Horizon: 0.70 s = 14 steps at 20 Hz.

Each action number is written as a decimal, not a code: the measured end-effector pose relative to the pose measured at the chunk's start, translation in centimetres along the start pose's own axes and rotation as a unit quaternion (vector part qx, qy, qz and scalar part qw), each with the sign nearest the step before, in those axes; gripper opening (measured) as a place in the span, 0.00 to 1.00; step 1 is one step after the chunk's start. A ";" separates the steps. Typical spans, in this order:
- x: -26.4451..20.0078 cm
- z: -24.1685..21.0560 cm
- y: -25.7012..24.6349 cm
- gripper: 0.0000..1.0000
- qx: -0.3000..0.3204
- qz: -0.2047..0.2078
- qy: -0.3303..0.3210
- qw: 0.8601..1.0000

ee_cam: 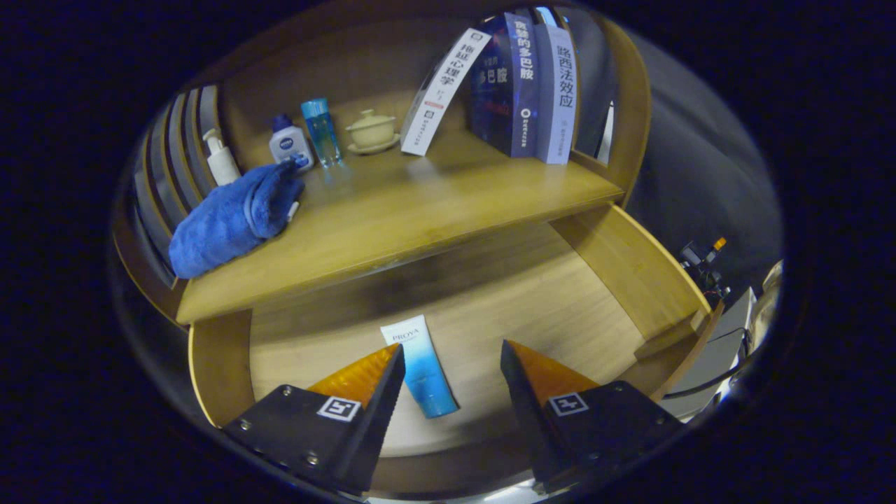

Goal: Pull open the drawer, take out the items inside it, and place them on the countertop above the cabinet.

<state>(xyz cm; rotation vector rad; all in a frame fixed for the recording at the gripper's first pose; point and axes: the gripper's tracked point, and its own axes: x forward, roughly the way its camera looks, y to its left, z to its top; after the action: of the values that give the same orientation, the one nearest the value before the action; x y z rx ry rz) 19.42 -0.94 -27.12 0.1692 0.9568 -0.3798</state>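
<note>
One tube (422,367) lies in the open drawer (633,262), between the gripper's (451,364) parted fingers.

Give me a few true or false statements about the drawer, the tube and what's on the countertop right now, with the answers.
1. The drawer is pulled open. True.
2. The gripper is shut on the tube. False: its fingers are open, the tube lying on the drawer floor between them, nearer the left finger.
3. A blue towel lies on the countertop. True.
4. The books lie inside the drawer. False: they stand on the countertop.
5. The lidded cup stands on the towel. False: it stands apart, on a saucer.
</note>
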 end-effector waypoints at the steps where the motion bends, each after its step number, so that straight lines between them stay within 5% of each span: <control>1: 0.3 -0.3 0.0 0.82 -0.001 -0.003 0.014 1.000; 7: 2.7 -2.1 -1.2 0.82 -0.020 -0.026 0.085 0.996; 14: 3.9 -1.7 -0.3 0.82 -0.005 -0.005 0.106 0.994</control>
<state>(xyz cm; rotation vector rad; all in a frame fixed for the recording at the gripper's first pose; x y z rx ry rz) 20.02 -1.62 -31.34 0.1982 1.1696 -0.3704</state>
